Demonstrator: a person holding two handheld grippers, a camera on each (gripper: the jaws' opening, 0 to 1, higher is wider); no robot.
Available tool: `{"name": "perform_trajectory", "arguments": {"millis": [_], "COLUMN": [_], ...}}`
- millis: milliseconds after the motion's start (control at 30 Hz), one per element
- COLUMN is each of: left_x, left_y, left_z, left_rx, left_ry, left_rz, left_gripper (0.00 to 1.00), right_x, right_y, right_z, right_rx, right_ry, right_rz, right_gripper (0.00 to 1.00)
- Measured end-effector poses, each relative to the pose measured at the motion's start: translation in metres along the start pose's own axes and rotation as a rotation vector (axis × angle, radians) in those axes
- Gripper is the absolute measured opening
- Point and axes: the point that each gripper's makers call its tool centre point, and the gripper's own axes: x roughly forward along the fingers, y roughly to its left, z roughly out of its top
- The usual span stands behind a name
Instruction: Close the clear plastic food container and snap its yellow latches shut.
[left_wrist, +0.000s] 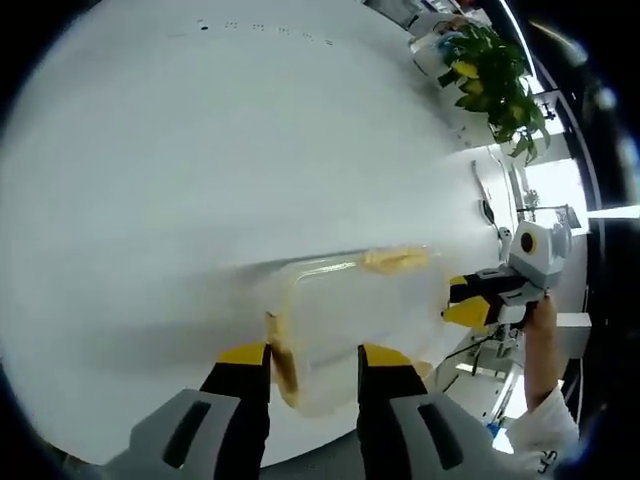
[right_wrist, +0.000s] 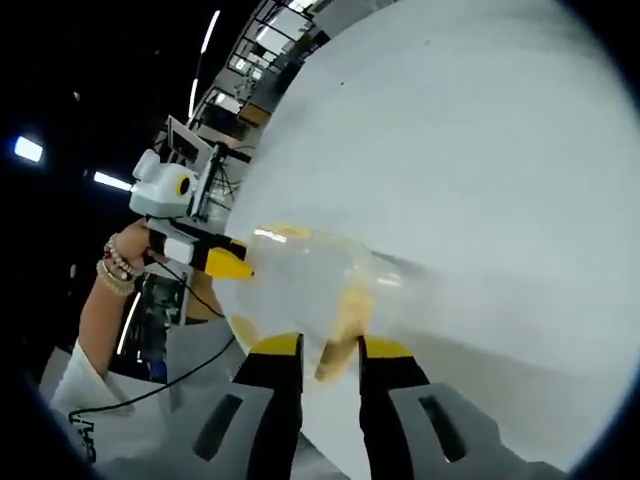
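The clear plastic container (left_wrist: 350, 310) lies blurred on the white table (left_wrist: 200, 150), with one yellow latch (left_wrist: 395, 260) on its far long side. My left gripper (left_wrist: 315, 360) is open at the near end, and that end's yellow latch (left_wrist: 280, 365) sits just inside its left jaw. My right gripper (left_wrist: 468, 301) comes in from the right, at the container's other end. In the right gripper view, the container (right_wrist: 300, 280) stretches ahead, and my right gripper (right_wrist: 330, 350) stands narrowly around a yellow latch (right_wrist: 345, 325). The left gripper (right_wrist: 228, 264) touches the far end.
A potted green plant (left_wrist: 490, 80) stands at the far right of the table. The table edge runs under both grippers. A person's hand with bead bracelets (right_wrist: 115, 265) holds the left gripper. Shelving and cables (right_wrist: 190, 300) lie beyond the table.
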Motion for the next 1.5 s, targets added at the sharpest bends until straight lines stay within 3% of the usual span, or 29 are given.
{"name": "perform_trajectory", "arguments": {"millis": [100,200,233,333,433,500,600,700,767,867,933,1000,1133,1300,1367,1400,1500], "left_x": [0.0,-0.001,-0.003,-0.014,-0.027,-0.033,-0.034,-0.029,-0.021,-0.006,-0.001,0.0,0.003,0.007,0.009,0.007,0.007], "left_y": [0.001,0.004,0.005,0.01,0.022,0.02,0.0,-0.027,-0.041,-0.052,-0.063,-0.079,-0.081,-0.075,-0.077,-0.082,-0.079], "left_z": [0.001,0.002,0.003,-0.003,0.013,0.018,0.019,0.02,0.019,0.016,0.014,0.011,0.006,-0.002,-0.012,-0.014,-0.017], "left_rx": [0.024,0.108,0.174,0.243,0.362,0.432,0.483,0.506,0.532,0.66,0.679,0.704,0.737,0.873,0.908,0.923,0.924], "left_ry": [-0.022,-0.056,-0.076,-0.046,-0.138,-0.176,-0.225,-0.275,-0.299,-0.311,-0.333,-0.359,-0.354,-0.358,-0.344,-0.366,-0.368], "left_rz": [-0.018,-0.004,0.016,0.049,0.138,0.146,0.067,-0.022,-0.054,-0.035,-0.062,-0.139,-0.122,-0.06,-0.084,-0.107,-0.094], "left_gripper": [0.28,0.32,0.33,0.25,0.22,0.22,0.17,0.11,0.08,0.0,0.0,0.0,0.05,0.11,0.15,0.16,0.19], "right_x": [-0.001,-0.002,-0.002,-0.008,-0.019,-0.028,-0.03,-0.018,-0.006,0.018,0.03,0.038,0.048,0.05,0.051,0.052,0.055], "right_y": [0.002,0.002,0.002,-0.003,-0.006,-0.003,0.018,0.054,0.065,0.069,0.075,0.076,0.073,0.072,0.071,0.069,0.064], "right_z": [0.0,0.002,0.002,0.001,0.011,0.024,0.047,0.059,0.057,0.052,0.044,0.046,0.047,0.061,0.066,0.068,0.068], "right_rx": [-0.008,-0.018,-0.029,-0.121,-0.188,-0.244,-0.299,-0.341,-0.389,-0.51,-0.573,-0.592,-0.657,-0.724,-0.725,-0.728,-0.754], "right_ry": [-0.01,-0.024,-0.028,0.015,0.012,-0.009,-0.073,-0.111,-0.091,-0.034,0.02,0.037,0.079,0.08,0.088,0.093,0.142], "right_rz": [-0.002,-0.01,-0.013,-0.067,-0.116,-0.128,-0.084,0.034,0.062,0.022,0.029,0.032,0.012,0.004,0.005,0.001,0.013], "right_gripper": [0.18,0.19,0.19,0.23,0.26,0.18,0.11,0.07,0.06,0.02,0.0,0.0,0.02,0.08,0.09,0.1,0.12]}}
